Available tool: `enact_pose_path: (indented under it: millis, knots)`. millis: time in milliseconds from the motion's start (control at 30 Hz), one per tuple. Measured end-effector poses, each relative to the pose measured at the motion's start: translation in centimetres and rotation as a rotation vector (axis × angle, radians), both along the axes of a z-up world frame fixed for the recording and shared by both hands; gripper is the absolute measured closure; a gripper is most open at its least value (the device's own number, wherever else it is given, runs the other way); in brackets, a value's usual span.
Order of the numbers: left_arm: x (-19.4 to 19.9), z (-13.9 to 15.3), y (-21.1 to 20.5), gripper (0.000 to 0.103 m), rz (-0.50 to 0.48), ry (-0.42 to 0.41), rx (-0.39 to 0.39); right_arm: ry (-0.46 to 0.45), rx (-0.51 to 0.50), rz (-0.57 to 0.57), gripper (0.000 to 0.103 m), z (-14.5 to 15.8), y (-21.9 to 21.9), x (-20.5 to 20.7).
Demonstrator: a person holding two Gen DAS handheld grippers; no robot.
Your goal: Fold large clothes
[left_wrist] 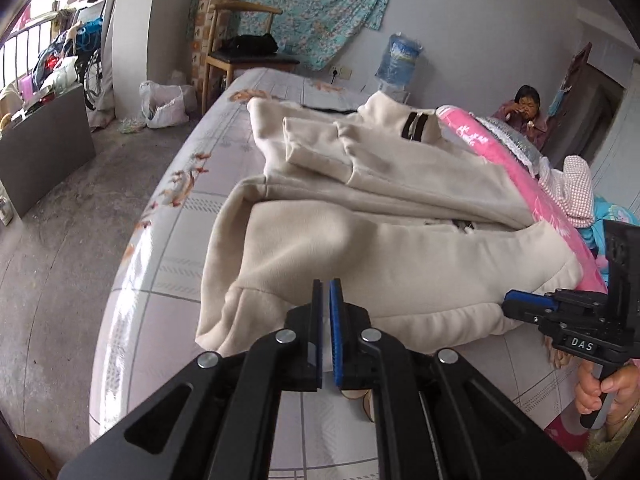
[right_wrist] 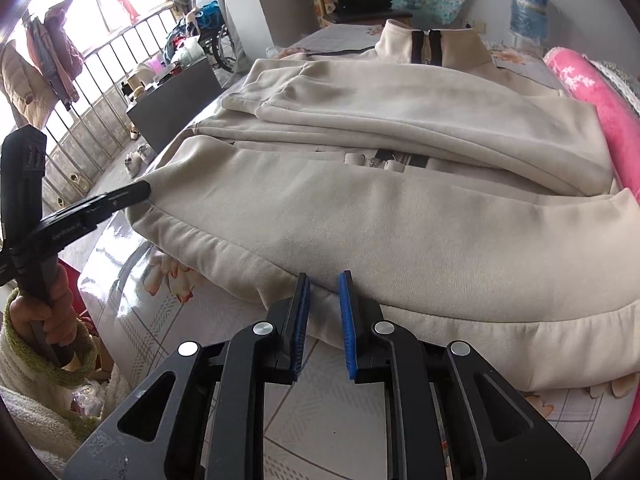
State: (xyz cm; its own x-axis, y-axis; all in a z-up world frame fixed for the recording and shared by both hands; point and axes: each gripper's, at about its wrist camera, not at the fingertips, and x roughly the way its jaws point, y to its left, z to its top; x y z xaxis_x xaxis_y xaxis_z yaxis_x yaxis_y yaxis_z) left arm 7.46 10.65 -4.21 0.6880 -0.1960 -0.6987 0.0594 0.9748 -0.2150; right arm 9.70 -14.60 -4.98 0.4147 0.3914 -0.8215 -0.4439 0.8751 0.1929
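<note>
Cream jacket [left_wrist: 360,216] lies spread across the bed [left_wrist: 168,240], collar with its dark zip stripes at the far end, both sleeves folded in over the chest, hem toward the near edge. Pink quilt [left_wrist: 520,160] runs along the jacket's far side, touching it. Left gripper [left_wrist: 326,286] has its blue pads nearly together; in the right wrist view its tips meet the left corner of the hem [right_wrist: 144,192] and the cloth there looks drawn to a point, so it appears pinched, though the pads themselves are hidden. Right gripper [right_wrist: 324,280] sits at the hem further along, jaws a narrow gap apart, hem edge lying between and under them; pads not seen pressing on the fabric. Hand [right_wrist: 44,308] in a fleecy cuff grips the left handle. Chair [left_wrist: 240,40] and water bottle [left_wrist: 400,60] stand beyond the bed.
</note>
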Motion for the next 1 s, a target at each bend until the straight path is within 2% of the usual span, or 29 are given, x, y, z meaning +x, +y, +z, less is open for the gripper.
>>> enact_pose_path:
  millis: [67,100,167,233,300,400,433,467,600,767,833,900,1000]
  knots:
    - [0.5,-0.6,0.6,0.098,0.052,0.036,0.094,0.004,0.011,-0.003,0.088,-0.1,-0.1,0.1]
    - [1.0,-1.5,1.4,0.098,0.068,0.079,0.095,0.008,0.018,-0.004,0.088,-0.1,-0.2,0.1]
    - [0.8,-1.5,3.0,0.098,0.078,0.083,-0.014,0.012,0.026,-0.006,0.088,-0.1,-0.3,0.2]
    - [0.6,-0.7,3.1,0.098,0.077,0.065,-0.044,0.01,0.024,-0.007,0.088,-0.1,-0.3,0.2]
    - [0.7,0.2,2.5,0.098,0.026,0.028,-0.072,0.005,0.021,-0.008,0.088,-0.1,-0.2,0.1]
    - [2.2,0.0,1.2,0.098,-0.034,0.051,-0.13,0.005,0.023,-0.009,0.088,-0.2,-0.2,0.1]
    - [2.9,-0.7,1.0,0.098,-0.017,0.086,-0.107,0.006,0.025,-0.008,0.088,-0.2,-0.2,0.1]
    - [3.6,-1.9,1.0,0.098,0.032,0.143,-0.051,0.007,0.028,-0.009,0.088,-0.2,-0.3,0.1]
    - [2.0,-2.2,2.4,0.099,0.068,0.153,-0.076,0.009,0.034,-0.007,0.088,-0.2,-0.5,0.1]
    - [0.2,-1.2,1.2,0.099,0.073,0.116,0.037,0.013,0.038,0.008,0.088,-0.2,-0.5,0.3]
    - [0.6,-0.8,0.9,0.099,0.047,0.086,0.012,0.015,0.041,0.01,0.088,-0.2,-0.5,0.4]
    - [1.8,-0.9,0.7,0.099,0.021,0.09,-0.023,0.014,0.045,0.008,0.088,-0.2,-0.6,0.3]
    - [3.6,-2.2,1.6,0.099,0.093,0.13,0.052,0.012,0.05,0.005,0.088,-0.2,-0.5,0.2]
